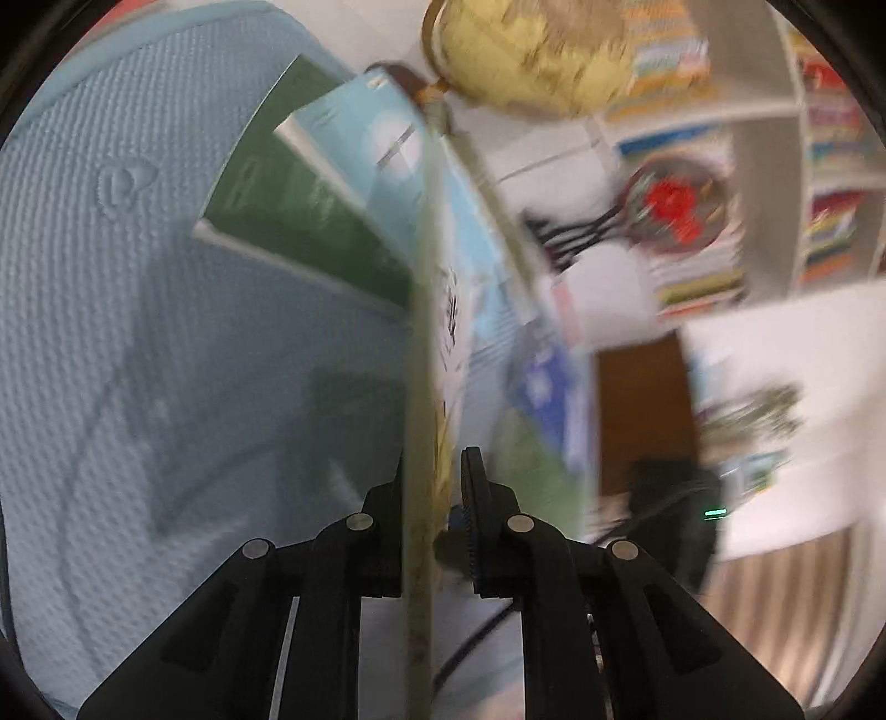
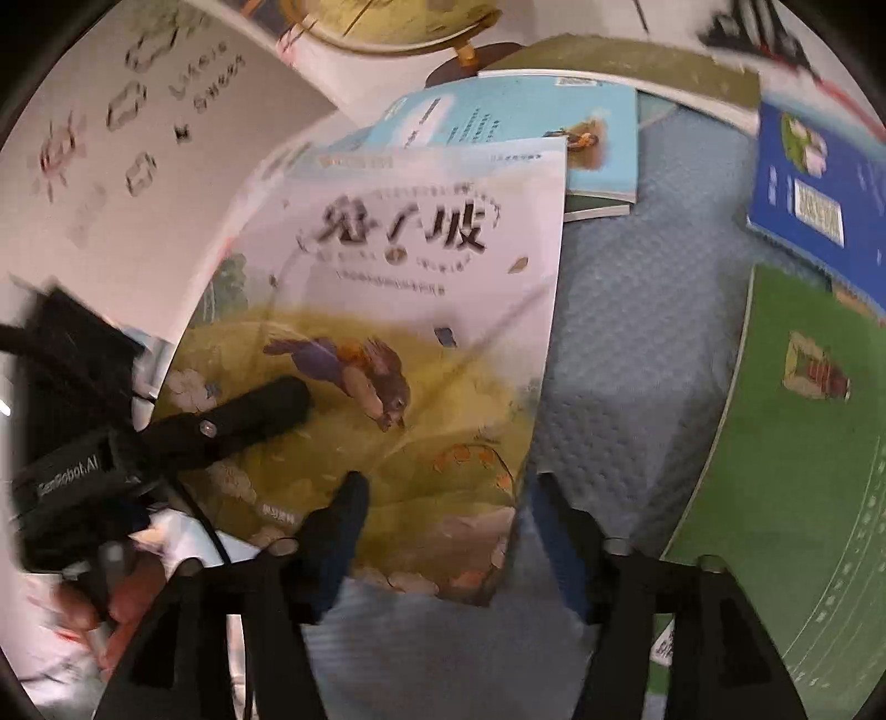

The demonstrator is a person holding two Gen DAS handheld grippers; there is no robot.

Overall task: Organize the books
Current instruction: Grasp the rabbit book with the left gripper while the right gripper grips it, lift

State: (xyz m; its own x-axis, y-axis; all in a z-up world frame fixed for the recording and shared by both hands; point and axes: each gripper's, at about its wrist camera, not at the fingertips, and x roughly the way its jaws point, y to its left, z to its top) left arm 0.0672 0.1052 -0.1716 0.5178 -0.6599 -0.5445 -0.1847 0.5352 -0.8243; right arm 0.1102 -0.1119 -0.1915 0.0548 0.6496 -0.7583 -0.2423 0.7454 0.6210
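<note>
Left gripper (image 1: 431,498): fingers narrowed onto the lower edge of the thin picture book with the pale cover and brown bird illustration (image 2: 376,343); book seen edge-on in the left wrist view, running from 6 o'clock up to 12 o'clock.
Right gripper (image 2: 448,498): fingers spread wide, nothing between them; left finger overlapping the book's lower cover, contact not certain; right finger over the mat.
Held book, position: lifted and tilted above the light blue textured mat (image 2: 626,343); in the right wrist view, left gripper's finger at 9 o'clock across the cover.
Stack: light blue paperback (image 2: 526,127) on a dark green book (image 1: 299,221), at 12 o'clock in the right wrist view, just beyond the held book.
Other books: dark blue book (image 2: 814,183) at 2 o'clock, large green book (image 2: 786,471) at 3 o'clock, both flat on the mat.
Background: yellow globe on a brass stand (image 1: 526,50) behind the stack; white bookshelf with colourful books (image 1: 775,166) at 2 o'clock in the left wrist view.
Handling, judged: light, thin, flexible softcover; glossy cover likely slippery; sagging probable when pinched at one edge only.
Grip point, judged: near the spine or mid-edge, with second support on the free long edge before laying on the stack.
Image quality: motion blur in both views; fine detail unreadable.
</note>
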